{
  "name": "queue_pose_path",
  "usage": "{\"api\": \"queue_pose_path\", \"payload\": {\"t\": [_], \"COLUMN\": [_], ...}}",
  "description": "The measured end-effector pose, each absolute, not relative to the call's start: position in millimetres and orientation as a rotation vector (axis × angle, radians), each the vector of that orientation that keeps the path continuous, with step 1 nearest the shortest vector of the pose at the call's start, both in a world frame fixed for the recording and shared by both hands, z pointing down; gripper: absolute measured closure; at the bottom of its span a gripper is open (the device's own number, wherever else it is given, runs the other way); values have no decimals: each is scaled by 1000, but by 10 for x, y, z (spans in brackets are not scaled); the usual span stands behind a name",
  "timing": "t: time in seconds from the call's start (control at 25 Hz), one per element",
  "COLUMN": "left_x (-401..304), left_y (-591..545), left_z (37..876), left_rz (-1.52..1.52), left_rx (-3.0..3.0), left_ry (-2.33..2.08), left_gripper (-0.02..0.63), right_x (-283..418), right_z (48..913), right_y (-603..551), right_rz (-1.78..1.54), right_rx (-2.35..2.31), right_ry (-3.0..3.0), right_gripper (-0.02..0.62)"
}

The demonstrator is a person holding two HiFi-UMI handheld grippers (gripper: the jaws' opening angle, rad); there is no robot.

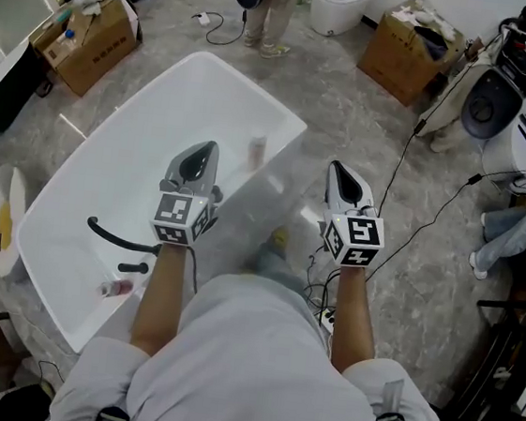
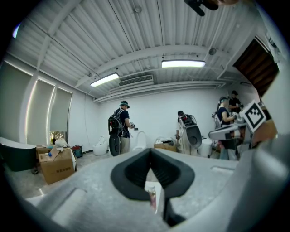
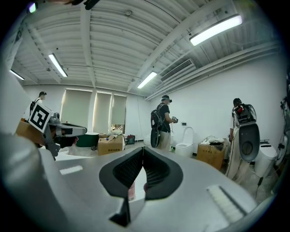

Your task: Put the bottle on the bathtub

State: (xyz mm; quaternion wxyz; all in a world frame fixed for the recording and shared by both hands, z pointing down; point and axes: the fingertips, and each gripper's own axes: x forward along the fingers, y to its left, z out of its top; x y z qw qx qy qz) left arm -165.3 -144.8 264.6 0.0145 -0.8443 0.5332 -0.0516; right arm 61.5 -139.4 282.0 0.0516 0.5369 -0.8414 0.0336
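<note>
A small pale bottle (image 1: 257,149) stands upright on the far right rim of the white bathtub (image 1: 106,178). My left gripper (image 1: 206,146) hovers over the tub, just left of the bottle, jaws closed tip to tip with nothing between them. My right gripper (image 1: 336,166) hangs outside the tub's right edge, also shut and empty. In the left gripper view the bottle (image 2: 152,198) shows through the gap under the closed left gripper (image 2: 151,152). The right gripper view shows the bottle (image 3: 132,190) below the closed right gripper (image 3: 143,149).
A black faucet (image 1: 114,237) and a small pink item (image 1: 115,287) sit at the tub's near end. Cardboard boxes (image 1: 92,39) (image 1: 412,44), a toilet (image 1: 339,4), cables (image 1: 409,174) on the floor and standing people (image 1: 265,7) surround the tub.
</note>
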Motion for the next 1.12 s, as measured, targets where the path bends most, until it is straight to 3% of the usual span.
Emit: {"api": "queue_pose_path", "payload": {"t": [1.12], "left_x": [-1790], "left_y": [-1389], "left_z": [2369], "left_rz": [-25], "left_rx": [-2627], "left_ry": [1638], "left_gripper": [609], "right_x": [572], "right_z": [2553], "right_y": [-1423], "right_rz": [23], "right_rx": [1665], "right_ry": [-2578], "right_gripper": [592]}}
